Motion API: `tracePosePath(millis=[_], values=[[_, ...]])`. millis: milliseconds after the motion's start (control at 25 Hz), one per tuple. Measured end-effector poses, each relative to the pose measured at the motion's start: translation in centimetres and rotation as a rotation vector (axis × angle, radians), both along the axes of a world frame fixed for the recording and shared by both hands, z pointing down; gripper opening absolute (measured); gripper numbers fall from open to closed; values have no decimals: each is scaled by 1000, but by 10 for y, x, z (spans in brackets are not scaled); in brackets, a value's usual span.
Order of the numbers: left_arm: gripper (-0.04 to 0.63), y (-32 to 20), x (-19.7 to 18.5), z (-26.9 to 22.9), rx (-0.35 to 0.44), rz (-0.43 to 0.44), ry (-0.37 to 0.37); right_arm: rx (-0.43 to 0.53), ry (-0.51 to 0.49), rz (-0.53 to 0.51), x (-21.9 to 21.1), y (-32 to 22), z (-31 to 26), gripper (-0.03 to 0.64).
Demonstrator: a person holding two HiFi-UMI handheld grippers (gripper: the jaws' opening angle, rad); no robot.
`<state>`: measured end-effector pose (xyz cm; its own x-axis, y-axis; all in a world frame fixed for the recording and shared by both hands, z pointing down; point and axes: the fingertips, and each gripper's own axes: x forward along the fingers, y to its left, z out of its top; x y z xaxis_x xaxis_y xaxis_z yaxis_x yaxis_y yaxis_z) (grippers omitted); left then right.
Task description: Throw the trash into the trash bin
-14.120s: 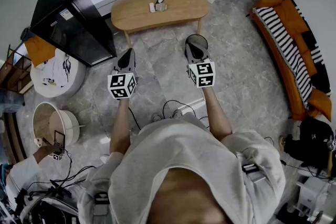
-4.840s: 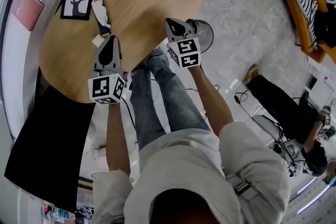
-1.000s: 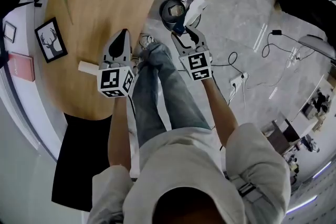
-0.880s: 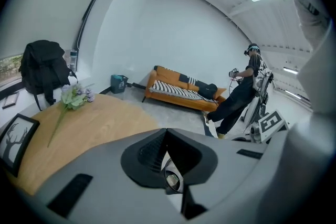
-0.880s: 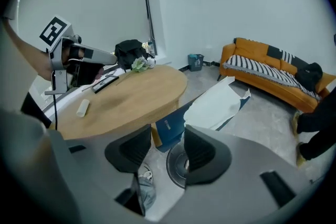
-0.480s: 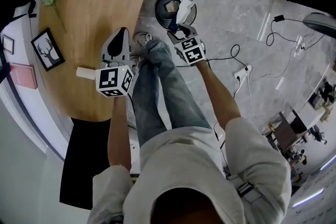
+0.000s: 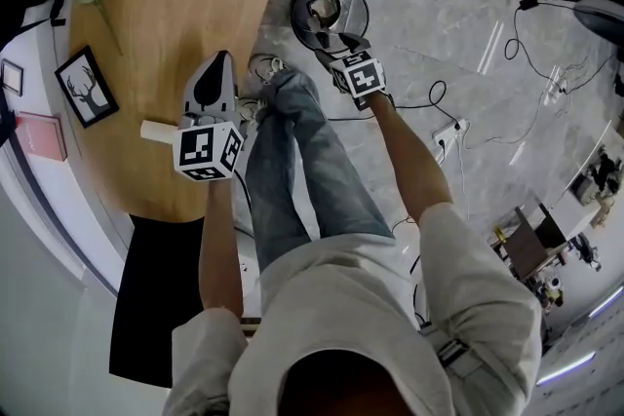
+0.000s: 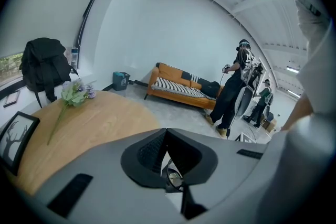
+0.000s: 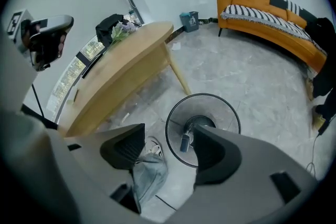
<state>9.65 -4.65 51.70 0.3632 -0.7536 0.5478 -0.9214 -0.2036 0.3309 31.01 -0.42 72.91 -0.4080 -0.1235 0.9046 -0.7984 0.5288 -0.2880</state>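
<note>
The trash [image 7: 324, 11] has left my right gripper [image 7: 336, 42], whose jaws have just been opening and are now empty; it lies in the trash bin [image 7: 365, 13] below them (left gripper [image 7: 218, 63] closed, empty), so this piece looks done

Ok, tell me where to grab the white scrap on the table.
I'd pinch the scrap across its narrow width near the exposed end, coming from above with the left hand-held gripper. It lies flat on the table as a small oblong, its other end hidden behind that gripper.
</note>
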Motion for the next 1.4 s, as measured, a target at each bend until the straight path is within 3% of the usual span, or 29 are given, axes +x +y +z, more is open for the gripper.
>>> tracePosePath(millis=[240, 520, 800, 1080, 1400], values=[[17, -1, -1, -3, 8, -14, 10, 68, -8, -18, -9, -7, -23, 266], [17, 0, -14, -9, 21, -59, 11, 297, -91, -12, -46, -34, -99, 77], [17, 16, -41, -18, 34, -154, 7, 451, -194, -114, -105, -42, -175, 29], [17, 51, -94, -27, 40, -308, -7, 470, -283, -281, -183, -32, -204, 29], [17, 131, -172, -36, 27, -576, -33, 424, -361, -539, -278, 13, -211, 29]])
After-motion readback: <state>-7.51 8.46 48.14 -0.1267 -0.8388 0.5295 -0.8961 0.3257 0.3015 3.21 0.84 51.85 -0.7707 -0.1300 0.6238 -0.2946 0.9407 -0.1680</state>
